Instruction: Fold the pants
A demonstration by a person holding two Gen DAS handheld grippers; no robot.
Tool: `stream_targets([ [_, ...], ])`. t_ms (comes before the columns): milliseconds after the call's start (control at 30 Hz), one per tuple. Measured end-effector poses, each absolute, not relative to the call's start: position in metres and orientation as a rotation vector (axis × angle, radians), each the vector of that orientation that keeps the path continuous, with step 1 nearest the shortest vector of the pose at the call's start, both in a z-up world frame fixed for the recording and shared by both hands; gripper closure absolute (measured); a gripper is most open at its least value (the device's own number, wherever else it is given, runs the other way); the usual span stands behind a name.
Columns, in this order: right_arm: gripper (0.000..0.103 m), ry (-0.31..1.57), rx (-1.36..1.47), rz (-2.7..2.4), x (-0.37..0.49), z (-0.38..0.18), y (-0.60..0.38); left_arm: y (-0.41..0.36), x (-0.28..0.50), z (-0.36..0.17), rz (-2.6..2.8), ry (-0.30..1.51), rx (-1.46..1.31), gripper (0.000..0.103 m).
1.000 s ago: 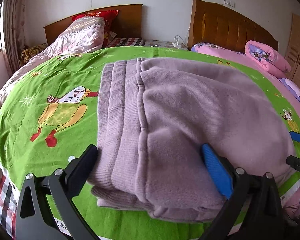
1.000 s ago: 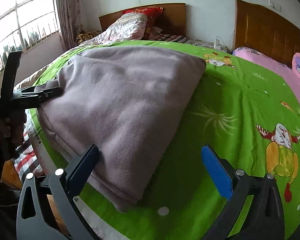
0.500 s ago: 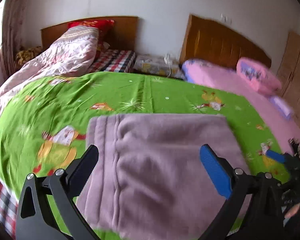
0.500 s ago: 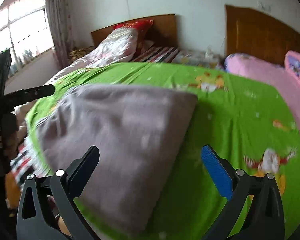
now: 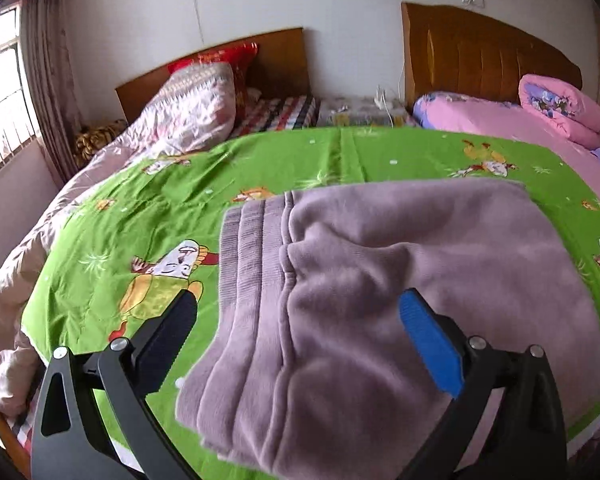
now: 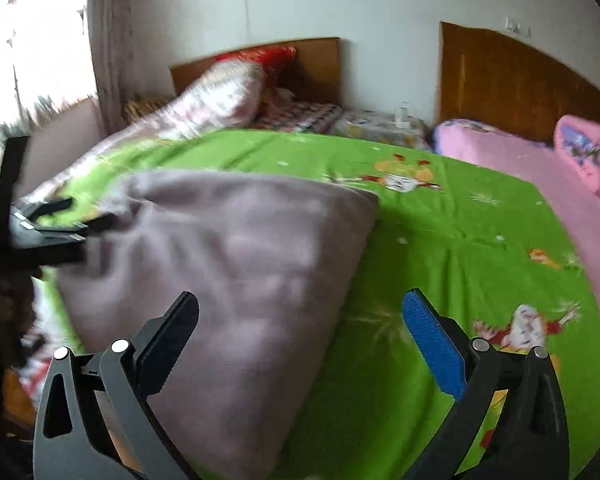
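On the green bed sheet [image 5: 260, 168], folded pants [image 5: 380, 300] lie at my six o'clock.
Both my left fingers [image 5: 304, 336] and right fingers [image 6: 300, 336] are spread wide, grasping nothing; since half a second ago I've pulled back closer, pants now larger below me.

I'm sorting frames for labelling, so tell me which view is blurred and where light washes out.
Left wrist view: mostly sharp, pants ribbing readable, fisheye bending at edges. Right wrist view: motion-smeared, pants soft, window blown out white.
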State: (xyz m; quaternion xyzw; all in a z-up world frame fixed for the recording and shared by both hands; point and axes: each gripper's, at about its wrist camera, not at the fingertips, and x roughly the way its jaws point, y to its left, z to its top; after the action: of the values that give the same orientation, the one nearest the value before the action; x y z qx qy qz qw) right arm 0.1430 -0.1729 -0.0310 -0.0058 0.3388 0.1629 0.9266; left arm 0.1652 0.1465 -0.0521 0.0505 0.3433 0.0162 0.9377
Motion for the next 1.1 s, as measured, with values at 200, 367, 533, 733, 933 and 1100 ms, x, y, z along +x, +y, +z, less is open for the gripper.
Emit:
stream_targets([
  [200,0.004,0.787,-0.16,0.344,0.118,-0.067,-0.146,0.139,0.145,-0.079,0.052,0.744,0.139,0.001],
  [367,0.004,0.802,-0.055,0.359,0.118,-0.072,-0.162,0.147,0.136,-0.086,0.028,0.731,0.116,0.001],
  [533,0.004,0.791,-0.051,0.349,0.115,-0.073,-0.166,0.149,0.136,-0.088,0.025,0.719,0.114,0.001],
  [733,0.004,0.784,-0.028,0.338,0.094,-0.068,-0.178,0.15,0.133,-0.09,0.028,0.685,0.111,0.001],
  [933,0.004,0.709,0.004,0.387,0.052,-0.058,-0.177,0.152,0.133,-0.092,0.032,0.671,0.067,0.001],
  [1100,0.004,0.594,-0.044,0.433,0.025,-0.045,-0.161,0.152,0.123,-0.077,0.164,0.649,0.035,0.001],
])
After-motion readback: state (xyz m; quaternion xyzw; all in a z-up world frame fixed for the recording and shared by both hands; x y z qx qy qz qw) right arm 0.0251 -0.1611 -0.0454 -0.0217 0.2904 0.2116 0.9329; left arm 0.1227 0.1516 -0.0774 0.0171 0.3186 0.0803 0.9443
